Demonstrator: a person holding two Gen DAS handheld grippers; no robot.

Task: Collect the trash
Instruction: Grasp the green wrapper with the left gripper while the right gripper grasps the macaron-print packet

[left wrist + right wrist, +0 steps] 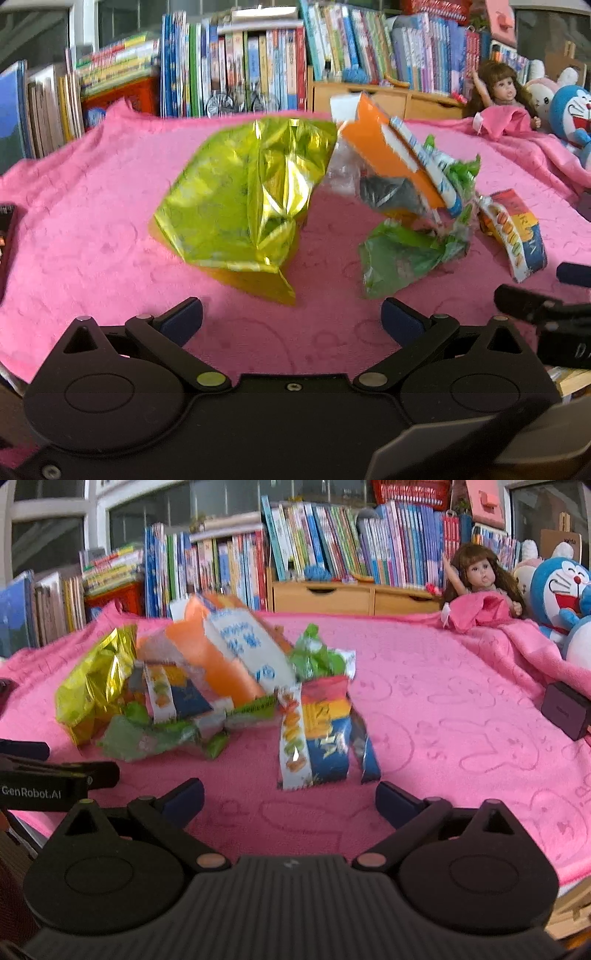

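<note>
- A crumpled yellow-green foil wrapper is seen at the left of a trash pile spread on a pink embossed fleece blanket.
- The left gripper is held low over the blanket just short of the foil, its blue-padded fingers wide apart and empty.
- An orange-and-white snack bag is propped against a torn green plastic wrapper beside the foil.
- A striped red, orange and blue biscuit packet lies at the pile's right edge.
- The right gripper is poised near the packet, fingers spread, nothing gripped.
- A brown-haired doll and rows of children's books are seen behind.
</note>
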